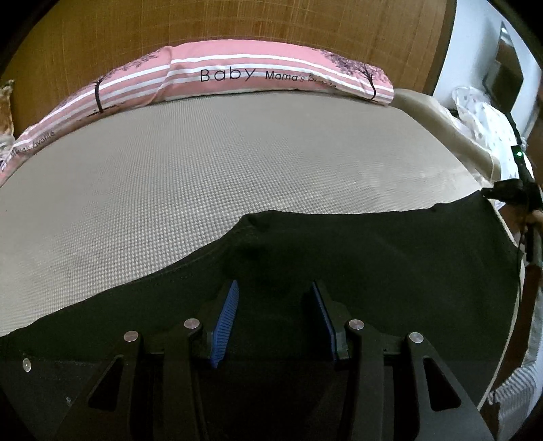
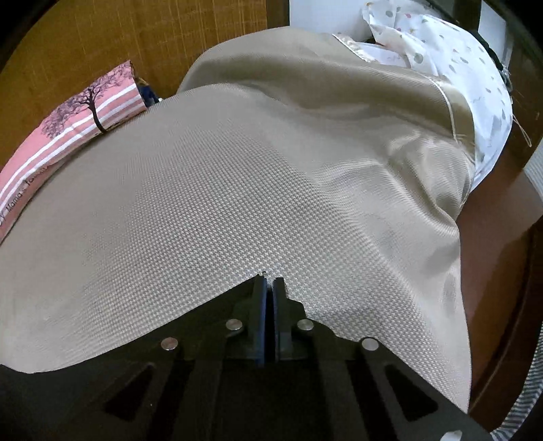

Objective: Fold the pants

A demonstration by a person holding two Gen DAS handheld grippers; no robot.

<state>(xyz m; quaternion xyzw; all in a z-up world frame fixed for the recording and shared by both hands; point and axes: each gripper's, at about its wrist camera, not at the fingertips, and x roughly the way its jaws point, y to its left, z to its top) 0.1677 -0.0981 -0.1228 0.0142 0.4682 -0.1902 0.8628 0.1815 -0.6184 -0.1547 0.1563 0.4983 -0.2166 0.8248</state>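
Observation:
The black pants [image 1: 373, 251] lie spread across the near part of a beige textured bed cover [image 1: 203, 169]. My left gripper [image 1: 275, 288] is open, its blue-padded fingers [image 1: 225, 319] hovering just over the pants' middle, holding nothing. At the right edge of the left wrist view my right gripper [image 1: 499, 193] pinches the pants' far corner. In the right wrist view that gripper [image 2: 269, 281] is shut on the black pants edge [image 2: 217, 305], which runs down to the left over the beige cover [image 2: 203, 203].
A pink striped pillow [image 1: 271, 74] lies along the wooden headboard [image 1: 237, 23]; it also shows in the right wrist view [image 2: 68, 129]. A white spotted cloth [image 2: 458, 68] lies at the bed's right side, where the cover drapes over the edge [image 2: 441, 237].

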